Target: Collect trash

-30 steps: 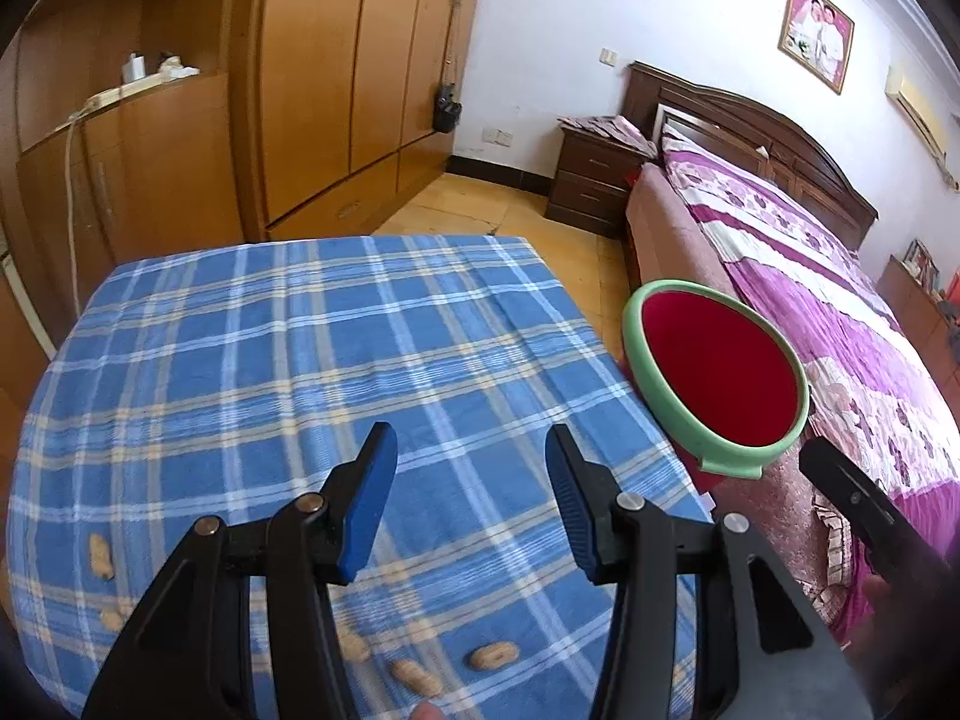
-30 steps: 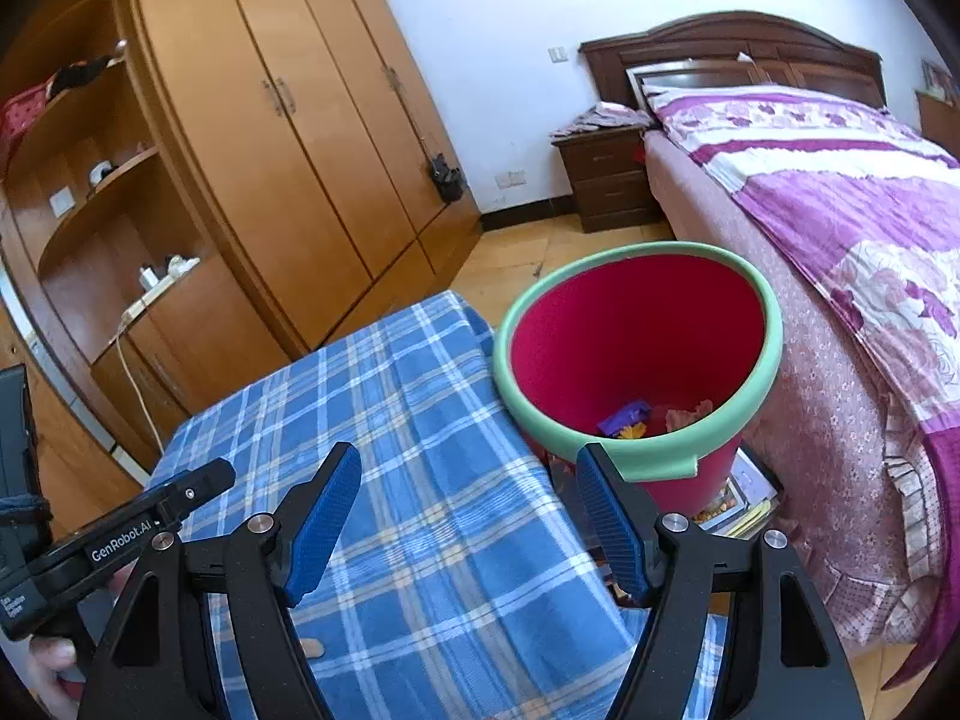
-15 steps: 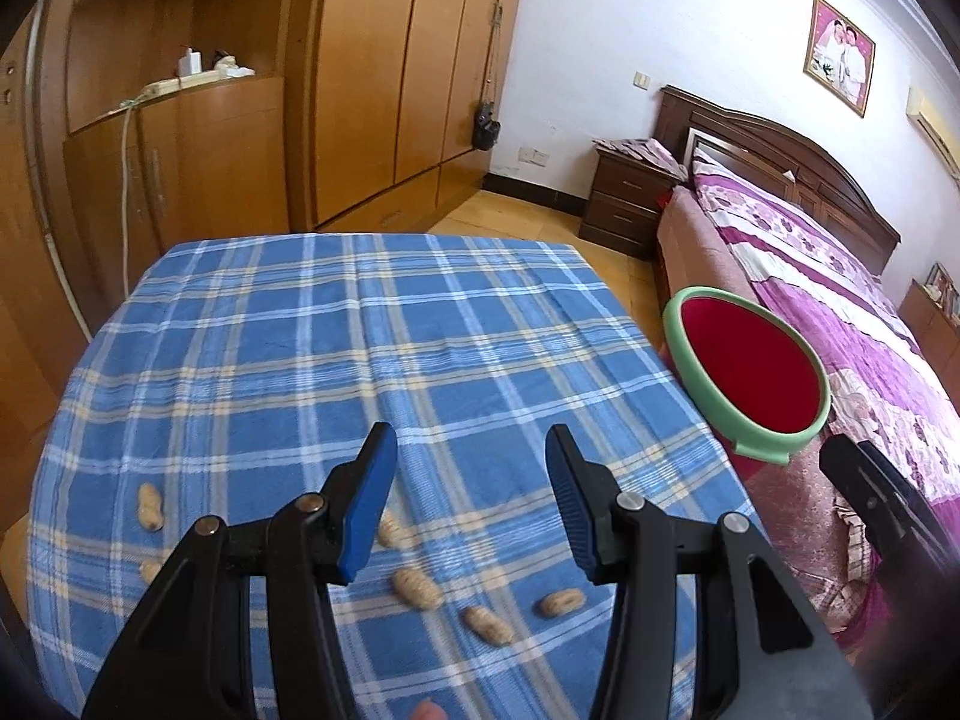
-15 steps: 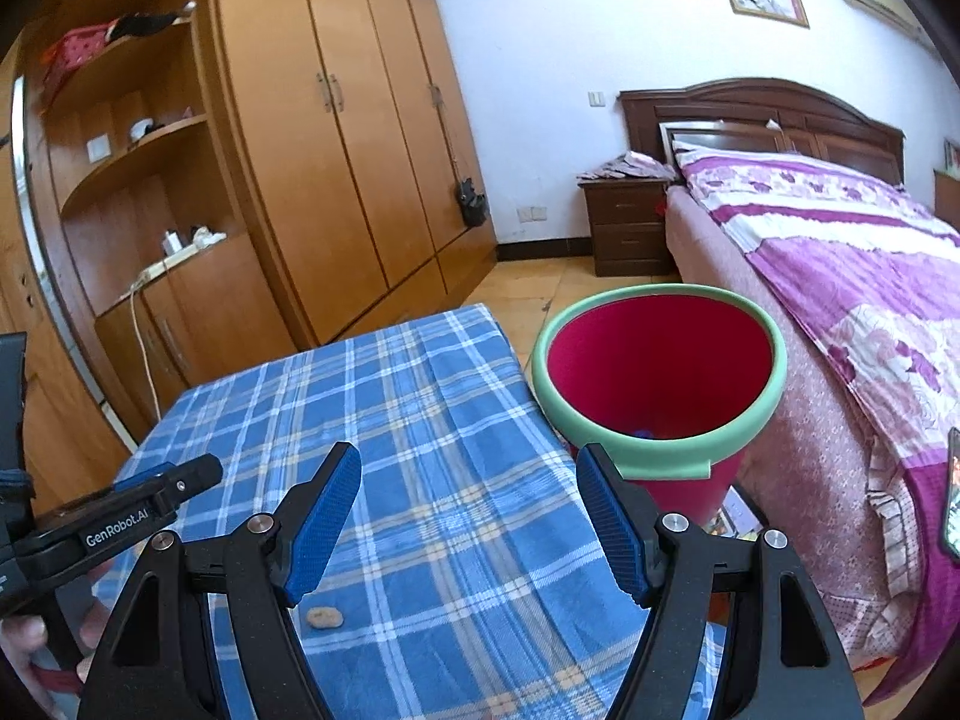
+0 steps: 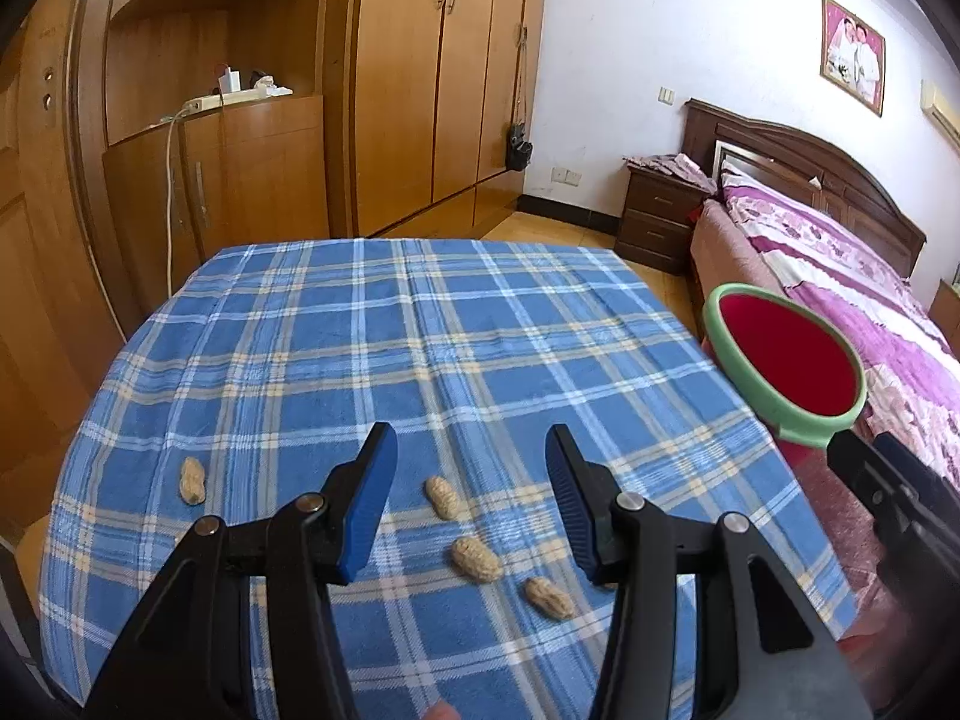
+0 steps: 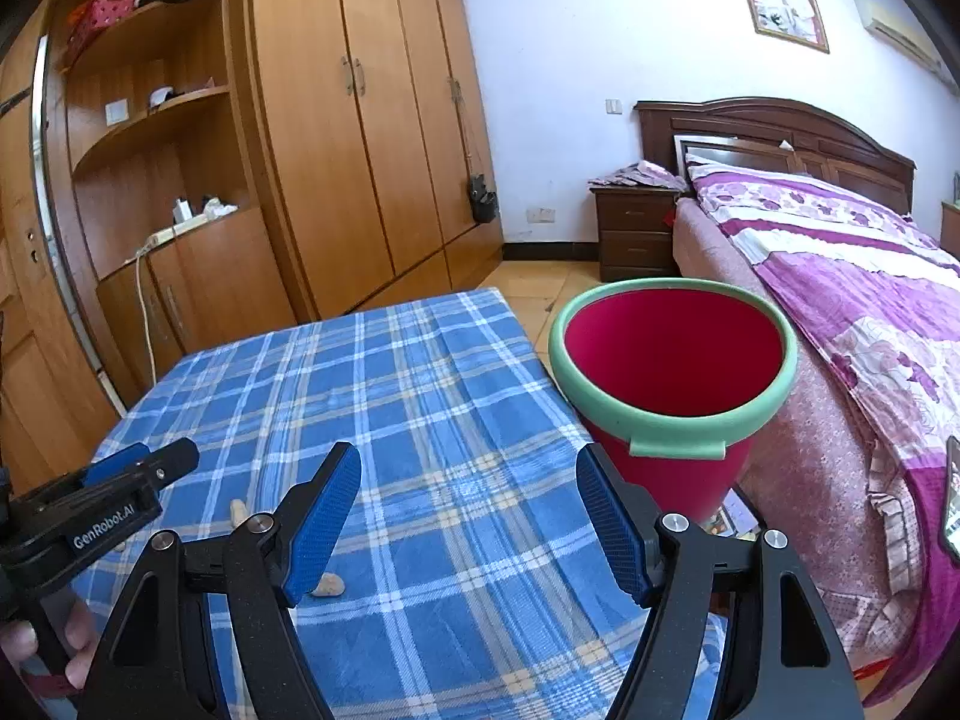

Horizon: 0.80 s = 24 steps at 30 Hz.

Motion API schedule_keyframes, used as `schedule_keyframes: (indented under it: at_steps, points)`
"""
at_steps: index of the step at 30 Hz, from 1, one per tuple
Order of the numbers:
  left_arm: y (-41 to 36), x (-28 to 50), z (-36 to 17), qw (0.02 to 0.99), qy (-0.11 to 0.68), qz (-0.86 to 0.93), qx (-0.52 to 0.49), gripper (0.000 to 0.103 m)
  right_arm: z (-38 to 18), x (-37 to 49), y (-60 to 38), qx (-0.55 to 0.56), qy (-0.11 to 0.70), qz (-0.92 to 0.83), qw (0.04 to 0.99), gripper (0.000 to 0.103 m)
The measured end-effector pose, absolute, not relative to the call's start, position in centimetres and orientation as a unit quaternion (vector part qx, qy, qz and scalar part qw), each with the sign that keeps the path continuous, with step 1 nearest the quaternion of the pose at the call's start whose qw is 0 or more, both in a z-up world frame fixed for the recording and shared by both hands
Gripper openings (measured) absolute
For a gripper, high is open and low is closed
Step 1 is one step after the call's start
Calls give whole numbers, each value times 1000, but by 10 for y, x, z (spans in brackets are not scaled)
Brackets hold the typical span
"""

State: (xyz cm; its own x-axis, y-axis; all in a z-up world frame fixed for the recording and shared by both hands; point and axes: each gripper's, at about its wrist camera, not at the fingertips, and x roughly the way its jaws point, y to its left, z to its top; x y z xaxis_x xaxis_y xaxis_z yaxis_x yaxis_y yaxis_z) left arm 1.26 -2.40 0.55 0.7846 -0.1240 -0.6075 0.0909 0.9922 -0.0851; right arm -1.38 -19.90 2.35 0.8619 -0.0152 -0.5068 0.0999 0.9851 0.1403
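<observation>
Both grippers spread and empty over the peanuts

The left gripper (image 5: 471, 495) hovers with jaws apart above peanuts (image 5: 477, 559) scattered on the near cloth (image 5: 420, 330); the right gripper (image 6: 468, 516) gapes too, bin (image 6: 672, 414) just beyond the table edge. Shells look light, brittle, rollable: pinch gently across the waist.
</observation>
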Motion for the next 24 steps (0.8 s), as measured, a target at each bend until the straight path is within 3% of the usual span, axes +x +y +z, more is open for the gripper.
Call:
schedule_keyframes:
  at_steps: [24]
  points:
    - [-30,12,-1,943,329,-56,-16,52,18,-14,-199,87,269,-31,959,75]
